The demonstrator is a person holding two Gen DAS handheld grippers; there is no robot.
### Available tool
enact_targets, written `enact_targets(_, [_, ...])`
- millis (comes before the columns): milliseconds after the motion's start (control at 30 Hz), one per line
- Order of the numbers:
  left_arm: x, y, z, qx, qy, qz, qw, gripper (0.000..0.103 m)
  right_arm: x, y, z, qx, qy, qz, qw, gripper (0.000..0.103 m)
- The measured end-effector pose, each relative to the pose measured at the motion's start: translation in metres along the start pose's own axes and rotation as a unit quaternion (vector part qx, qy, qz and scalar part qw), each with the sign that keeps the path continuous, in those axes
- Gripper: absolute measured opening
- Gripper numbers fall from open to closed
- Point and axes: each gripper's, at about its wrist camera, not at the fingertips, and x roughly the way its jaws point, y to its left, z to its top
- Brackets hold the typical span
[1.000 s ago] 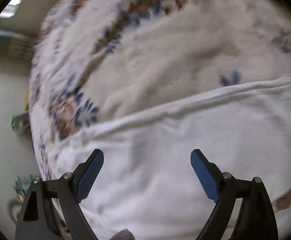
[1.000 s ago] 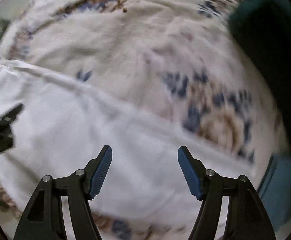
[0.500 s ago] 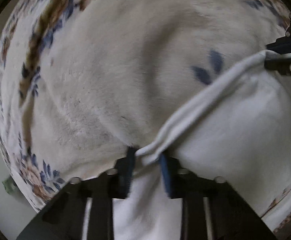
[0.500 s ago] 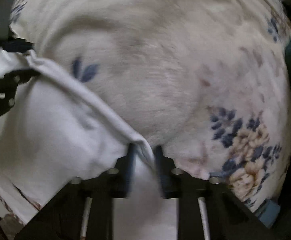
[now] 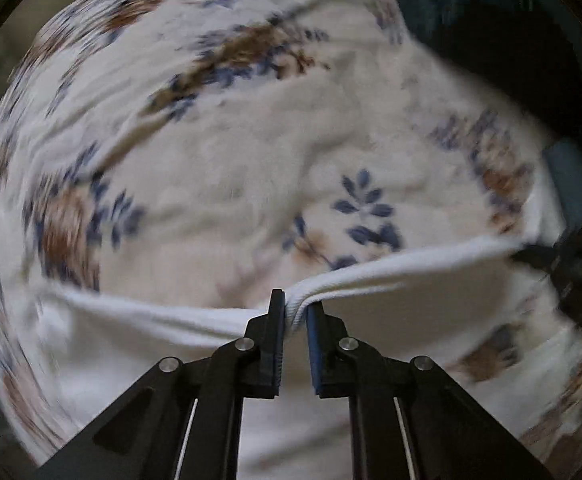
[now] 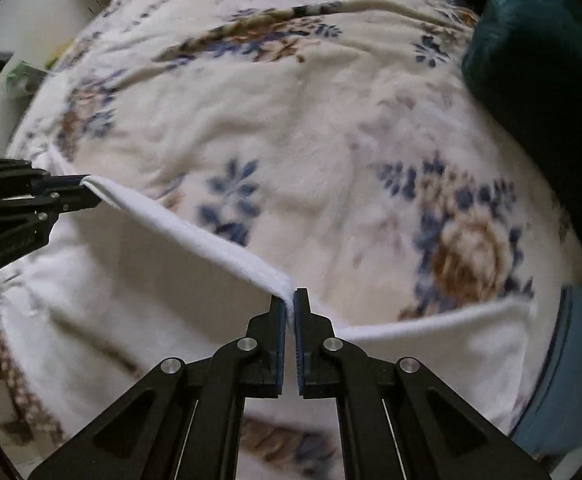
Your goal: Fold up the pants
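The white pants (image 5: 403, 276) (image 6: 195, 240) hang lifted above a cream floral blanket (image 5: 251, 152) (image 6: 331, 140). My left gripper (image 5: 296, 312) is shut on the bunched top edge of the pants. My right gripper (image 6: 289, 304) is shut on the same edge further along. The edge stretches taut between them. The left gripper also shows at the left of the right wrist view (image 6: 71, 192), and the right gripper at the right of the left wrist view (image 5: 539, 256). The rest of the pants drapes below the grippers.
The blanket covers a bed. A dark teal cushion (image 6: 531, 60) (image 5: 471, 8) lies at the far right. A blue object (image 6: 571, 360) sits at the bed's right edge. Small clutter (image 6: 23, 76) lies on the floor at the far left.
Both grippers went from open above the flat pants to shut on its top edge, then lifted it off the blanket so it hangs stretched between them.
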Motion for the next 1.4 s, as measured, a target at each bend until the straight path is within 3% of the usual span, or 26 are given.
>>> enact_targets(100, [-0.034,-0.011,-0.048,-0.056,-0.003,-0.022,0.9982,0.008,-0.006,0.053,-0.029,0.013,-0.006,0.016,1.000,0.004])
enact_targets(167, [-0.044,-0.026,-0.080,-0.082,0.004,-0.026,0.9963,0.008,-0.014,0.073,-0.068,0.010,-0.008,0.021,1.000,0.004])
enact_targets(267, [-0.045,-0.052,-0.154,-0.115,0.052,-0.038,0.9913,0.008,-0.012,0.098,-0.133,0.031,0.026,0.039,0.998,0.004])
enact_targets(400, [-0.007,-0.069,-0.230,-0.141,0.118,-0.032,0.9824,0.008,0.018,0.117,-0.214,0.055,0.096,0.046,0.993,0.004])
enact_targets(500, [0.034,-0.073,-0.260,-0.152,0.148,-0.018,0.9770,0.008,0.052,0.127,-0.254,0.062,0.134,0.037,0.988,0.006])
enact_targets(633, [0.043,-0.073,-0.259,-0.174,0.149,-0.001,0.9734,0.013,0.080,0.129,-0.257,0.070,0.161,0.021,0.984,0.013])
enact_targets(667, [0.036,-0.072,-0.256,-0.186,0.153,-0.004,0.9705,0.016,0.077,0.127,-0.255,0.081,0.166,0.028,0.982,0.018])
enact_targets(733, [0.019,-0.070,-0.252,-0.204,0.151,-0.009,0.9672,0.029,0.061,0.122,-0.251,0.096,0.160,0.043,0.982,0.066])
enact_targets(800, [-0.006,-0.067,-0.251,-0.218,0.136,-0.007,0.9665,0.054,0.034,0.116,-0.246,0.106,0.143,0.051,0.983,0.085])
enact_targets(833, [-0.020,-0.066,-0.251,-0.222,0.127,0.002,0.9667,0.081,0.016,0.110,-0.242,0.117,0.129,0.048,0.984,0.085])
enact_targets(867, [-0.030,-0.065,-0.252,-0.224,0.126,0.016,0.9664,0.095,0.003,0.104,-0.240,0.127,0.116,0.045,0.984,0.085])
enact_targets(933, [-0.042,-0.063,-0.254,-0.227,0.121,0.035,0.9659,0.095,-0.022,0.085,-0.231,0.158,0.093,0.023,0.983,0.085])
enact_targets(1033, [-0.035,-0.058,-0.256,-0.228,0.117,0.080,0.9631,0.095,-0.023,0.056,-0.205,0.188,0.070,-0.016,0.980,0.085])
enact_targets(1133, [-0.010,-0.059,-0.245,-0.206,0.119,0.132,0.9623,0.095,0.013,0.030,-0.167,0.208,0.071,-0.045,0.975,0.085])
enact_targets(1267, [0.037,-0.071,-0.234,-0.166,0.140,0.162,0.9626,0.095,0.076,0.016,-0.133,0.221,0.112,-0.057,0.967,0.082])
enact_targets(1367, [0.060,-0.075,-0.235,-0.160,0.163,0.157,0.9609,0.095,0.090,0.015,-0.135,0.212,0.113,-0.084,0.967,0.051])
enact_targets(1400, [0.065,-0.074,-0.236,-0.163,0.165,0.155,0.9602,0.095,0.085,0.014,-0.136,0.209,0.102,-0.089,0.969,0.031])
